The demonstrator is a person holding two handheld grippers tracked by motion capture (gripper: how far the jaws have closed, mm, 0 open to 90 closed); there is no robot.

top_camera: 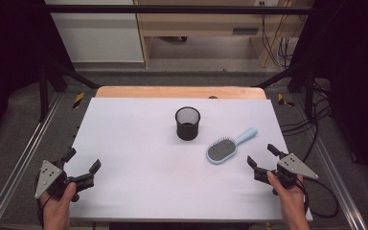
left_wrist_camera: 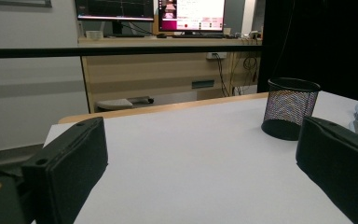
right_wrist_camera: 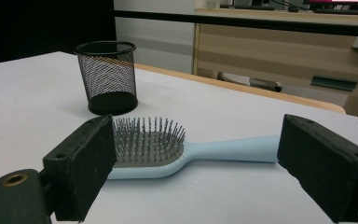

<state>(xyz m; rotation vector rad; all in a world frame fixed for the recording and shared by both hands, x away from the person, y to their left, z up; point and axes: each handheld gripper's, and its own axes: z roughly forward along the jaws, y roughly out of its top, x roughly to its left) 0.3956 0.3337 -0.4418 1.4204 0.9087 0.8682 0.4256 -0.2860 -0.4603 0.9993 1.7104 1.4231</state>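
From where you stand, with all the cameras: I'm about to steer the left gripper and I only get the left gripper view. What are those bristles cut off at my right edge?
Observer: A light blue hairbrush, lying bristles up on the white table.
Operator: Which way does its handle point?
Observer: Away from the person and toward the table's right edge, past the mesh cup.
Operator: Is the right gripper on it?
Observer: No. The right gripper is open, just short of the brush.

a lab: metal frame (top_camera: pixel 19 163) around the table (top_camera: pixel 139 143), monitors (left_wrist_camera: pixel 191 14) on a desk, cables (top_camera: pixel 273 45) behind.
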